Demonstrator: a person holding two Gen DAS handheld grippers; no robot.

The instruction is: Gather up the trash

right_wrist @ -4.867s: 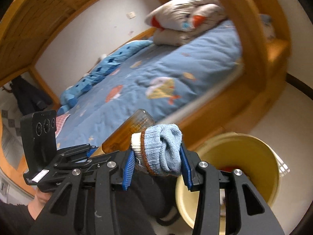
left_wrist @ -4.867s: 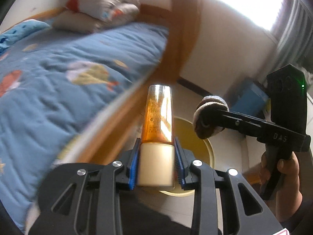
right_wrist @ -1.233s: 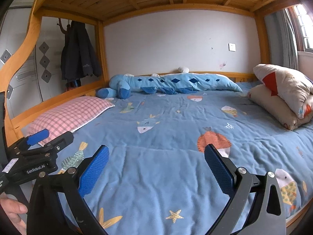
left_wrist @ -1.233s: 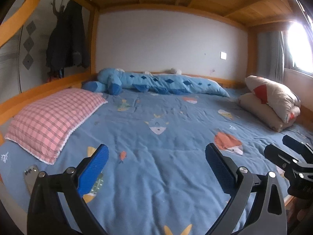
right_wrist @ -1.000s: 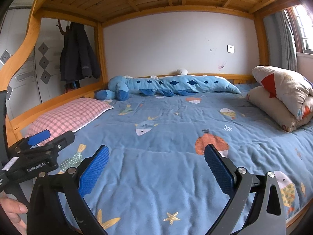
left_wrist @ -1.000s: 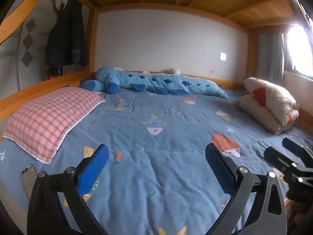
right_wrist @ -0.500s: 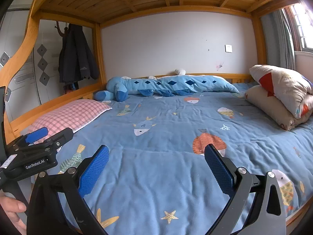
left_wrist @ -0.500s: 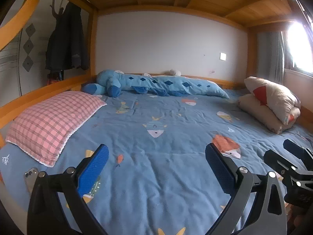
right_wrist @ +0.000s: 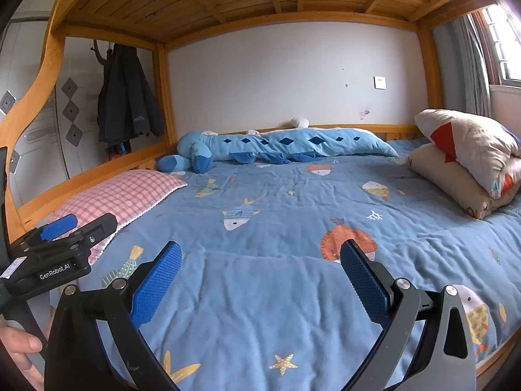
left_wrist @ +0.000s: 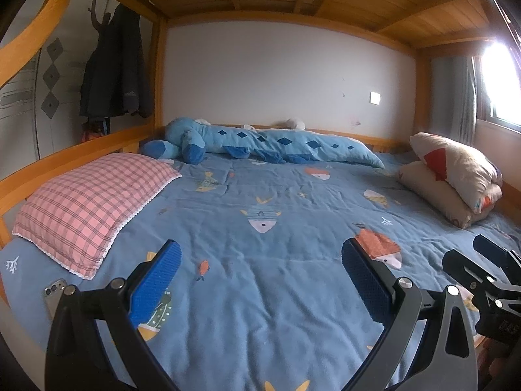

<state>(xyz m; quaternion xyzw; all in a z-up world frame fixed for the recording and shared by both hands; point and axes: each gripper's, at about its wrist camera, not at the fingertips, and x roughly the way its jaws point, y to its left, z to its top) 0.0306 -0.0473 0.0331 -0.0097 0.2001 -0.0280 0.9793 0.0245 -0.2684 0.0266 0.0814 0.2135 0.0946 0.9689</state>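
Both views look across a bed covered by a blue fish-print quilt. My left gripper hangs low over the quilt's near part, open wide, with nothing between its blue pads. My right gripper is also open and empty, held alongside over the same quilt. Each shows in the other's view: the right gripper at the right edge, the left gripper at the left, held by a hand. No loose litter or bin appears in either view.
A pink checked pillow lies at the left, with a phone beside it near the bed's edge. A long blue plush lines the far wall. A folded duvet sits at the right. A dark coat hangs beyond the wooden frame.
About five seconds ago the left gripper held an amber bottle and the right a sock over a yellow bin. Now both are open and empty facing the bed. The last second shows only slight drift.
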